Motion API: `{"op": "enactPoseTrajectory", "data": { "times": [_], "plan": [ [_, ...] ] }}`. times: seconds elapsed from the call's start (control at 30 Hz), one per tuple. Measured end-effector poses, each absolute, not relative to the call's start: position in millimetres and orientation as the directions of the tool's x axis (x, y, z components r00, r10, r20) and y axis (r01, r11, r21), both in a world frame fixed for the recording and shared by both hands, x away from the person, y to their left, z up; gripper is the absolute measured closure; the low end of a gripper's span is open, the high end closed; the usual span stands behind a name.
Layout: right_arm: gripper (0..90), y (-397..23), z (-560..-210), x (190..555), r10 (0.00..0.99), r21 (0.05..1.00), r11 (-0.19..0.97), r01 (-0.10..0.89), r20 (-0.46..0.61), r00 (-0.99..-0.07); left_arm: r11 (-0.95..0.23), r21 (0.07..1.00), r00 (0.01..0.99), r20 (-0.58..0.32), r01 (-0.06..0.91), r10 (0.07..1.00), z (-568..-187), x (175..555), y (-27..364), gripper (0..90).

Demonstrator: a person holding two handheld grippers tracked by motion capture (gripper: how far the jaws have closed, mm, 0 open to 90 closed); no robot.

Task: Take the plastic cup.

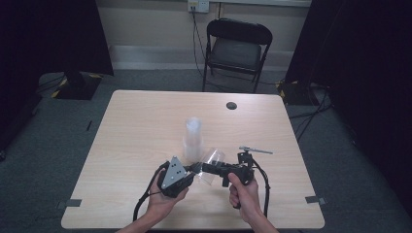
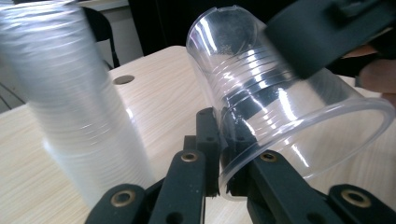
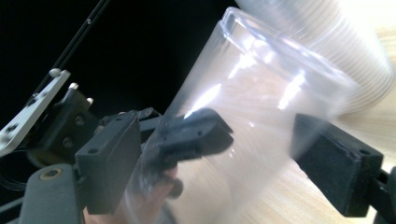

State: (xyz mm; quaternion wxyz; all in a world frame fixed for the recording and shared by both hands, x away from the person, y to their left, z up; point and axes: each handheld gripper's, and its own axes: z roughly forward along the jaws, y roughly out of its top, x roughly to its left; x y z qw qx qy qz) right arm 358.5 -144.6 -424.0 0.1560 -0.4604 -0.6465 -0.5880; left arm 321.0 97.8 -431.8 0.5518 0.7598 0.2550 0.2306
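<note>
Handing a single clear ribbed plastic cup (image 1: 210, 165) from one gripper to the other, low over the near middle of the pale wood-grain counter (image 1: 145, 126), just in front of the tall stack of clear plastic cups (image 1: 193, 141) standing upright there.

Left gripper (image 1: 190, 170): fingers (image 2: 205, 154) pressed together on the cup's rim, pinching the thin wall between them, one inside the mouth and one outside. Right gripper (image 1: 206, 168): fingers (image 3: 338, 163) spread wide on either side of the cup's body, apparently clear of the wall, so probably no longer carrying it.

To do this step well: keep the rim pinch light, since thin plastic dents and slips easily. Hold the left hand quiet until the right fingers are fully clear of the ribbed sides. Draw the right gripper straight back along the cup's axis, not sideways, to avoid dragging the cup or twisting it out of the pinch. Mind the stack close by; a nudge could topple it.

Counter smooth and light, with a round dark cable hole (image 1: 231, 105) near the far edge. Beyond it a black folding chair (image 1: 236, 48), grey carpet (image 1: 58, 126), a cream wall with a socket, and black curtains at both sides.
</note>
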Motion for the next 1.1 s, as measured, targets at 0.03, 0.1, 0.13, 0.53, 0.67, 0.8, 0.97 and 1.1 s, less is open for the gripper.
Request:
{"op": "enactPoseTrajectory", "data": {
  "times": [0.03, 0.1, 0.13, 0.53, 0.67, 0.8, 0.97, 1.1],
  "plan": [
    [15.9, -145, -423, 358, 0.413, 0.622, -0.116, 0.774, 0.739, -0.532, -0.251, 0.958, 0.761, 0.058, 0.14, 0.646, -431, 322, 100, 87.0],
    [15.9, -147, -422, 358, 0.417, 0.632, -0.116, 0.766, 0.731, -0.54, -0.244, 0.959, 0.761, 0.049, 0.146, 0.647, -431, 324, 102, 87.0],
    [15.8, -147, -421, 358, 0.421, 0.641, -0.114, 0.759, 0.723, -0.548, -0.237, 0.958, 0.767, 0.029, 0.162, 0.641, -430, 327, 107, 87.0],
    [15.0, -150, -419, 357, 0.486, 0.728, -0.074, 0.682, 0.623, -0.613, -0.191, 0.952, 0.783, -0.073, 0.24, 0.618, -426, 337, 122, 87.0],
    [15.3, -152, -418, 356, 0.498, 0.744, -0.061, 0.665, 0.6, -0.626, -0.182, 0.948, 0.791, -0.101, 0.261, 0.604, -426, 340, 124, 87.0],
    [15.3, -153, -417, 355, 0.525, 0.768, -0.038, 0.639, 0.56, -0.641, -0.187, 0.94, 0.792, -0.123, 0.287, 0.598, -425, 342, 128, 87.0],
    [15.9, -152, -417, 354, 0.566, 0.796, -0.002, 0.606, 0.501, -0.655, -0.199, 0.93, 0.795, -0.137, 0.308, 0.59, -423, 344, 130, 87.1],
    [18.2, -153, -417, 353, 0.592, 0.82, 0.049, 0.571, 0.436, -0.677, -0.212, 0.917, 0.804, -0.164, 0.337, 0.571, -421, 345, 132, 87.2]
  ]
}}
